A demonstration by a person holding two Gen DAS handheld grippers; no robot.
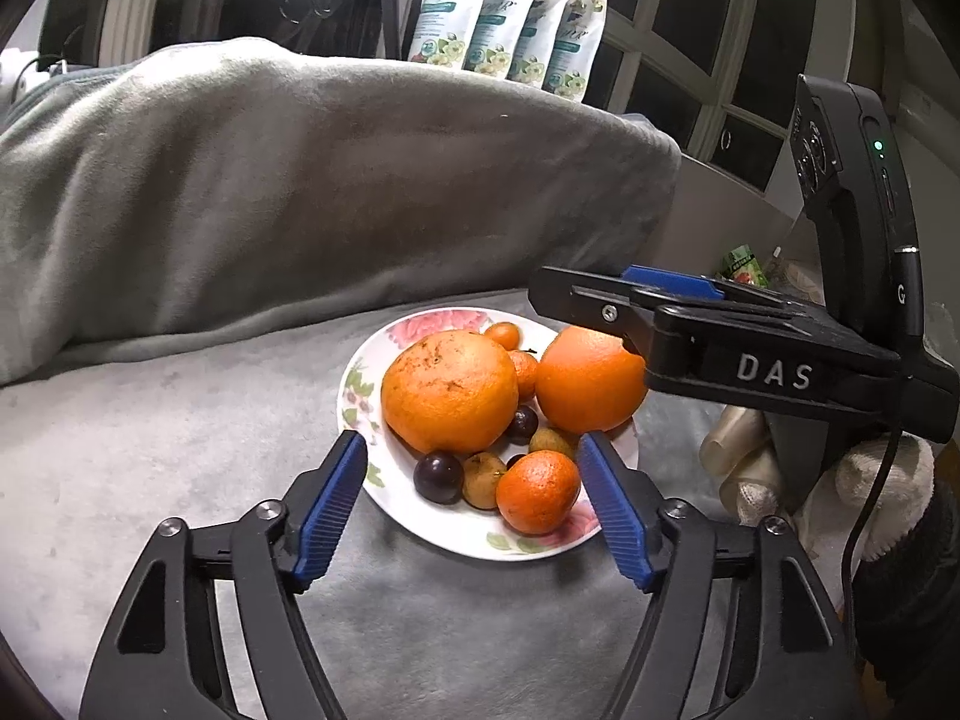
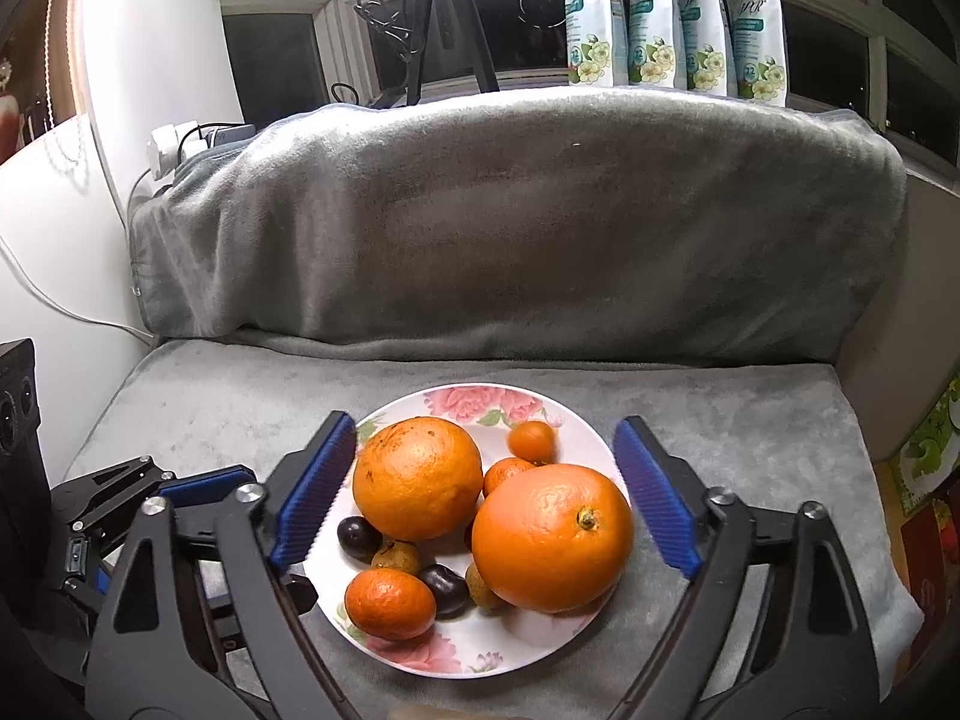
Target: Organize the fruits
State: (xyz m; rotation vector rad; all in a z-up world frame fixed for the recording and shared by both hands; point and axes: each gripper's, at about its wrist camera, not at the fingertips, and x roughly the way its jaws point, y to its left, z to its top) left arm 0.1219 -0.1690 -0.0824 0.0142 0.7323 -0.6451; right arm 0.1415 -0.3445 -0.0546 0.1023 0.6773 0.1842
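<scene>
A flowered white plate (image 2: 462, 657) (image 1: 354, 378) sits on a grey cushion and holds two big oranges (image 2: 552, 537) (image 2: 418, 478), small mandarins (image 2: 390, 603), dark plums (image 2: 444, 588) and brownish longans (image 2: 396, 557). My right gripper (image 2: 483, 492) is open, its jaws spread either side of the plate just above the fruit, with nothing between its pads. In the left wrist view it (image 1: 624, 324) comes in from the right over the smooth orange (image 1: 591, 381). My left gripper (image 1: 474, 501) is open and empty at the plate's near-left rim, around the front mandarin (image 1: 538, 492).
A grey blanket (image 2: 516, 222) covers the sofa back behind the plate. Several flowered pouches (image 2: 672, 12) stand on the window sill. A tripod (image 2: 444, 18) and a power strip (image 2: 180, 147) are at the back left. Colourful boxes (image 2: 930, 480) lie at the right edge.
</scene>
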